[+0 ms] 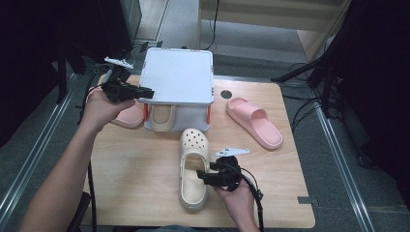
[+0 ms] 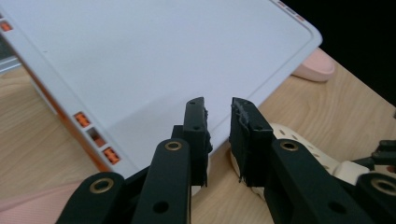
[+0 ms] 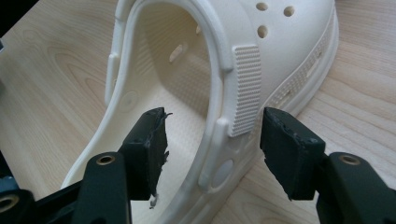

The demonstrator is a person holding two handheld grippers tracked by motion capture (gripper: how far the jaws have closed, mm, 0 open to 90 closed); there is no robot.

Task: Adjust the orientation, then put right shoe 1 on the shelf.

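On the near half of the wooden table a cream clog lies with its toe pointing away from the person, and the right gripper sits low over its right side wall. Seen from the right gripper view, the jaws stand wide apart and straddle that wall and the strap folded along it, one pad inside the opening, the other outside; neither pad presses yet, so the clog is not held. That straddling pose looks like the set-up for a pinch on the wall, a firm edge to lift by.

Farther back stands a grey storage box with orange latches, and its flat lid is tipped up off the body. The left gripper hovers at the lid's near left corner with its jaws only narrowly parted and nothing between them; whether it props the lid I cannot tell. Inside the box a second cream clog shows through the open front, so the near clog probably goes in beside it.

One pink slipper lies to the right of the box, another just to its left, both outside it
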